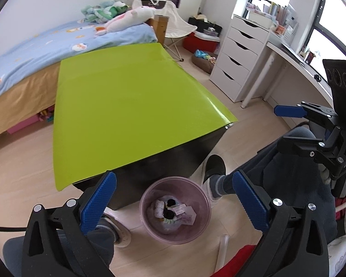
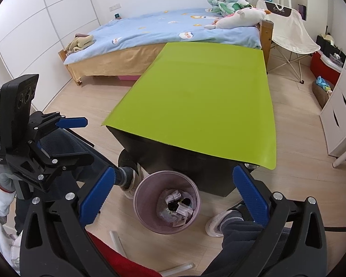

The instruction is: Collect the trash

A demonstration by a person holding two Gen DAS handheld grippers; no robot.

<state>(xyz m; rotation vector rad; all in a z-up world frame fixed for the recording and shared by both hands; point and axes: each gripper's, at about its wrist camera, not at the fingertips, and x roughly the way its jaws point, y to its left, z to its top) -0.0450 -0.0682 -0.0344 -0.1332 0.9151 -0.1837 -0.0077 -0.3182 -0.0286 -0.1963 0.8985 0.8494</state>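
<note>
— Bedroom floor of pale wood runs under everything, with a desk point(image 1: 131, 106) covered by a bare green sheet standing ahead of both claws. Where is the trash?

— Down in the pink bin point(image 1: 147, 221), on the floor just below and between the fingers of the left claw point(image 1: 173, 200). Crumpled wrappers and paper point(image 1: 173, 212) lie at its bottom. From the right claw point(image 2: 173, 196) the same bin point(image 2: 141, 210) sits low and centred too, close against the dark front of the desk.

— And the claws themselves?

— Both stand wide apart and hold nothing. Each one shows in the other's view, off to the outer side, with jaws parted there as well.

— So which step is this?

— I would judge the collecting is finished, or close to it: the green top carries nothing I can see, and the floor near the bin shows no loose scraps.

— What next?

— Probably only a look round for any stray piece beyond the desk. If one turns up, the nearer claw must reach out, close on it and carry it back over the bin's mouth.
</note>
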